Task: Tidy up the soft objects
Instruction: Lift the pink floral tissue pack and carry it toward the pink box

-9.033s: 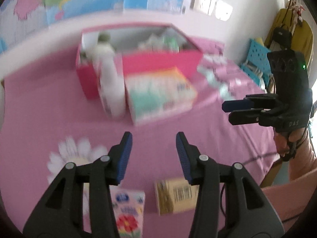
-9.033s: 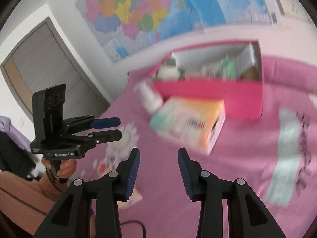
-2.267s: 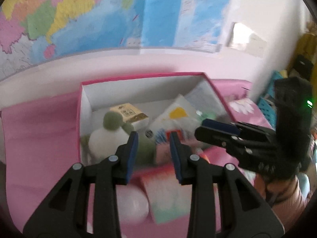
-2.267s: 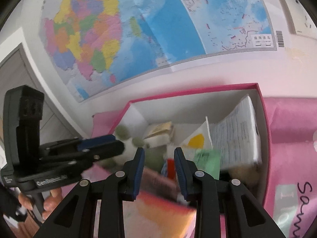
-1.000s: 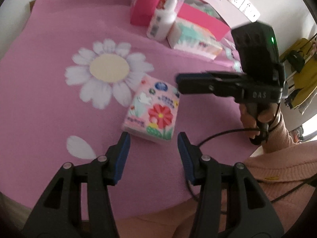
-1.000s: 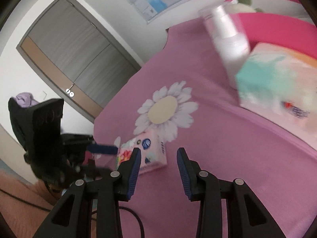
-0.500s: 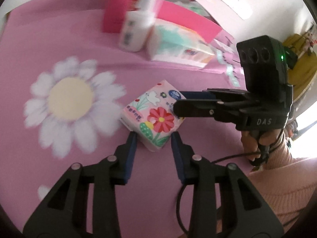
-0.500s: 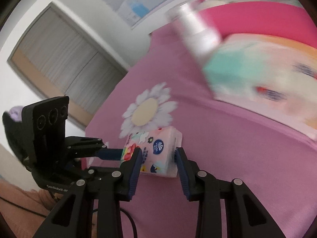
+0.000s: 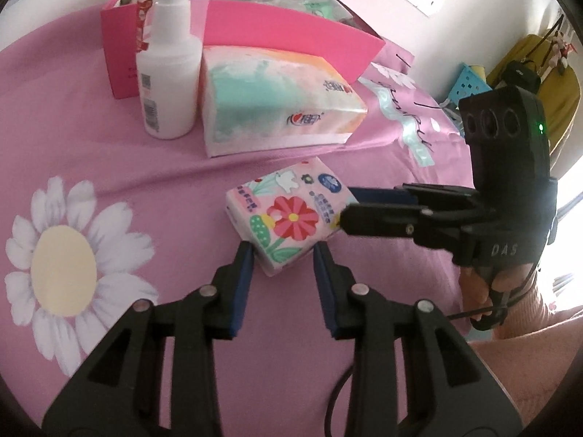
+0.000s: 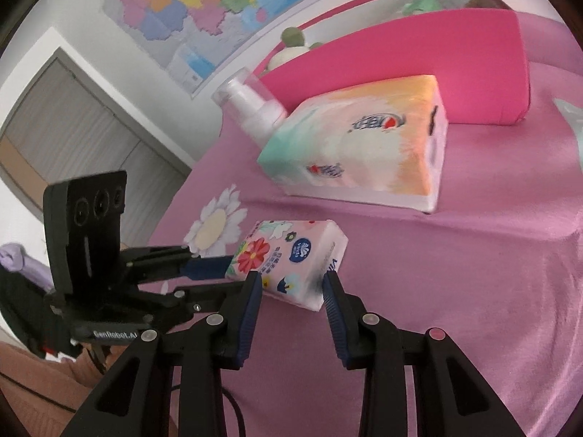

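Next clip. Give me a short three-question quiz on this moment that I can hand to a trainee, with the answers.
1. True or false: the pump bottle stands upright beside the large tissue pack.
2. Which thing has a corner between the fingers of both the left gripper and the right gripper? A) pump bottle B) small floral tissue pack C) large tissue pack
3. Where does the green-and-white plush toy sit?

Key:
1. True.
2. B. The left gripper's jaws are closing on it.
3. In the pink box.
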The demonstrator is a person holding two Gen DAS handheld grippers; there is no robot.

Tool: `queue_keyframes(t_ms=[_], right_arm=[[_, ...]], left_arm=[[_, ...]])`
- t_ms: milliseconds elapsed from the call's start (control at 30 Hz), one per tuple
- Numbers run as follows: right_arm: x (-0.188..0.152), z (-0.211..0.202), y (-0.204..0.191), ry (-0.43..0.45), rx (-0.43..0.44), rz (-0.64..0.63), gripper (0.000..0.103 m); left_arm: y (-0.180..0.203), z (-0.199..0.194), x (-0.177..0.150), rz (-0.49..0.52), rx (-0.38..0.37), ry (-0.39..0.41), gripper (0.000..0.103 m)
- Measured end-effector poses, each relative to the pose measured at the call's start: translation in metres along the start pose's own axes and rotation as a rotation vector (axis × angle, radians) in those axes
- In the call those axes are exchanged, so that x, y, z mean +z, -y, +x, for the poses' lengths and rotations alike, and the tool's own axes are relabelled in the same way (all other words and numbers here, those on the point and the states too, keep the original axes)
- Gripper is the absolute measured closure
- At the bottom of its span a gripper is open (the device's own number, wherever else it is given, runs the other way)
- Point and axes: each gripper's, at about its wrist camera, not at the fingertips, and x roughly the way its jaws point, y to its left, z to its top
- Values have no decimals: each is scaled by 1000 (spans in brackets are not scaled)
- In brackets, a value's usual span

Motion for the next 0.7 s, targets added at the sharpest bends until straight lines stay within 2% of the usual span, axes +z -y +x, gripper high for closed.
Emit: queue_keyframes(t_ms=[167,367,500,700], right_arm=[[7,2,9,24,0,35,66],[14,2,17,36,15,46,66],[13,8,13,29,-2,29,71],[10,4,9,37,-8,30,73]], left_arm=[[0,-6,1,-6,4,28,69],[-3,-5,6,-29,-16,20,69],[0,-4,6,-32,-14,25,69],[11,-8,8,-12,-7,40,69]])
